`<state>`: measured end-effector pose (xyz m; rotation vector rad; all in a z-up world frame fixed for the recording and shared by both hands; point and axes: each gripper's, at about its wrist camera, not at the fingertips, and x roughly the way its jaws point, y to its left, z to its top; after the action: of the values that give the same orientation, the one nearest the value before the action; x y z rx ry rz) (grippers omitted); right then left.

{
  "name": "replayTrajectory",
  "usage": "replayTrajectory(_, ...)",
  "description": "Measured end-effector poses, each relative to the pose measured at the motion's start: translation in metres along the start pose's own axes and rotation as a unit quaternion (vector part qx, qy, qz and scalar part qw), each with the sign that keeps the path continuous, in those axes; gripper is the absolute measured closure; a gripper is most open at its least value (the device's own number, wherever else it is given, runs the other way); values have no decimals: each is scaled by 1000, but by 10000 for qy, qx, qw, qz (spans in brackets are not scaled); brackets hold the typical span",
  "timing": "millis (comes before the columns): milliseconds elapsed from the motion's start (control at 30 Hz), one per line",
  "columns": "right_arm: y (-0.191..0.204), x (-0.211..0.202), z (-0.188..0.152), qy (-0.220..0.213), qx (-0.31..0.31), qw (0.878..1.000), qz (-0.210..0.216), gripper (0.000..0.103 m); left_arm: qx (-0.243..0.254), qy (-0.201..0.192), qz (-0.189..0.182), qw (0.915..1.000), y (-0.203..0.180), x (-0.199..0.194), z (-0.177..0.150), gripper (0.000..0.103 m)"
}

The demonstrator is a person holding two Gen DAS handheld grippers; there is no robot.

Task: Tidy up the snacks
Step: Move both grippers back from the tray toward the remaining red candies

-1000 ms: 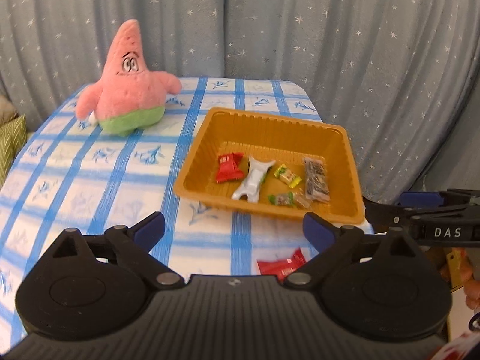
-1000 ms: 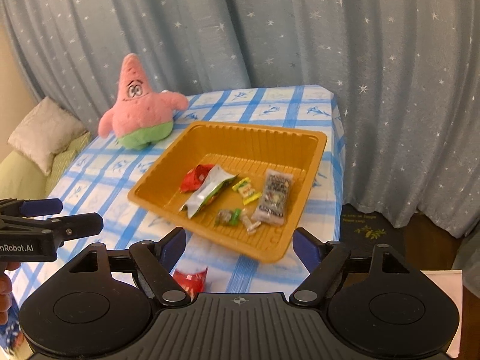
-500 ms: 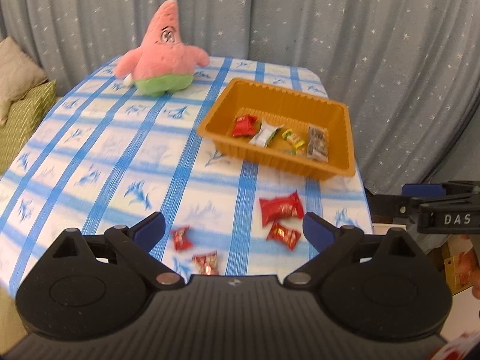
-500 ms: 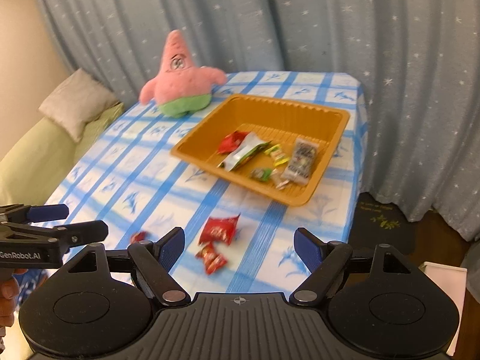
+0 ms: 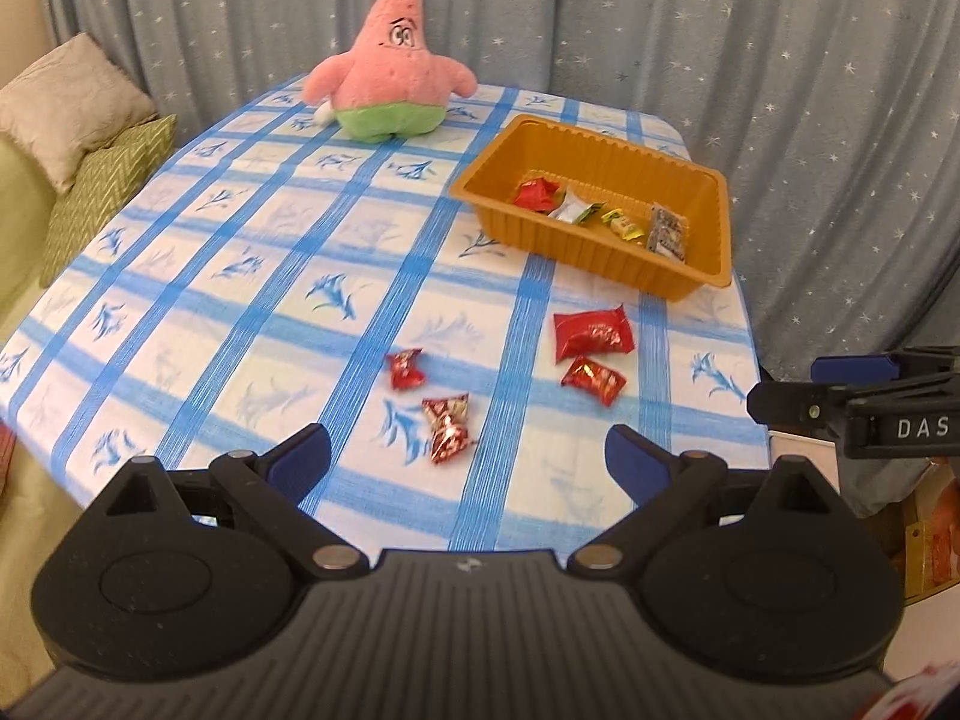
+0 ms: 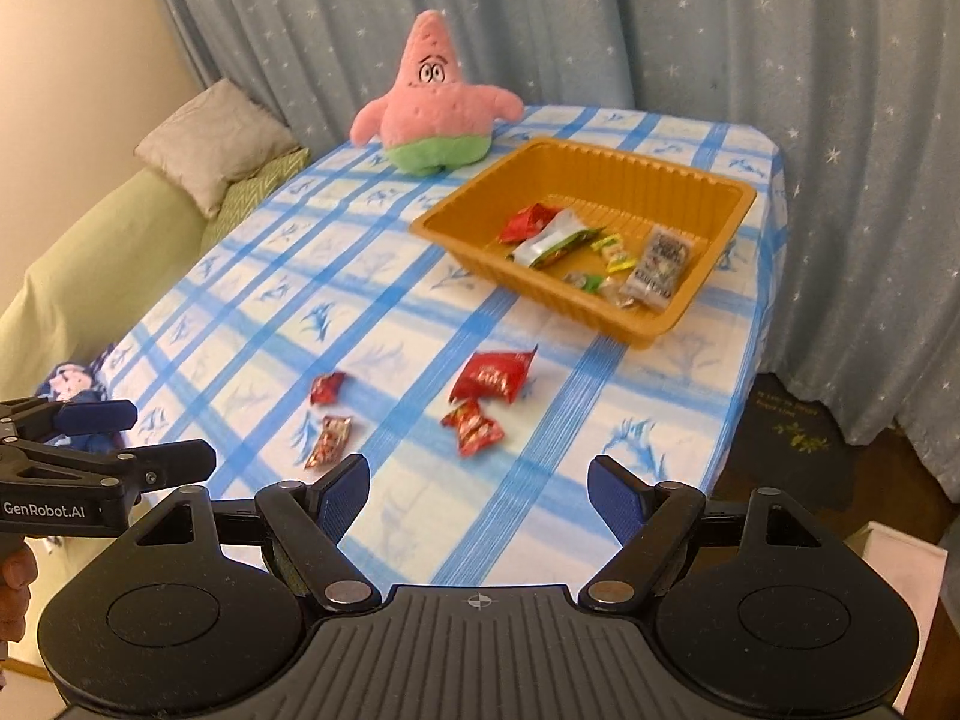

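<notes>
Tools, left (image 5: 468, 456) and right (image 6: 477, 483), both gaped wide and empty; counted several snacks inside orange tray (image 5: 714, 228), four red-wrapped snacks (image 5: 591, 331) left loose on counter (image 5: 240, 300).

Four red snack packets (image 5: 591, 332) loose on tablecloth; orange tray (image 5: 543, 237) beyond holds assorted snacks (image 6: 657, 261).

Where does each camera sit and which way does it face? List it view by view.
Left wrist: on the left gripper, angled down over the near table edge toward the orange tray; own open fingers show, the right gripper at right.
Right wrist: on the right gripper, facing likewise; own open fingers show, the left gripper and a hand at left.
Shared: tray, pink plush, four loose red snacks.
</notes>
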<state>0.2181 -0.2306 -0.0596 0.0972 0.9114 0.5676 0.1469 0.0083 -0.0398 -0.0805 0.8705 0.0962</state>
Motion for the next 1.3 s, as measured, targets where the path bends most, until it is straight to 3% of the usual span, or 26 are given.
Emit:
replayTrajectory(667,19,18,-22,272,-286,9987,335,23,-299,180,257,9991,13,-4,-40,7)
replayTrajectory(1167,21,42,-25,188,-335,9973,622,23,-210,212,149,9994,23,12,-41,20)
replayTrajectory(1300,23,51,-23,261,-358,9976,536,23,-218,259,107,9994,27,18,-39,23)
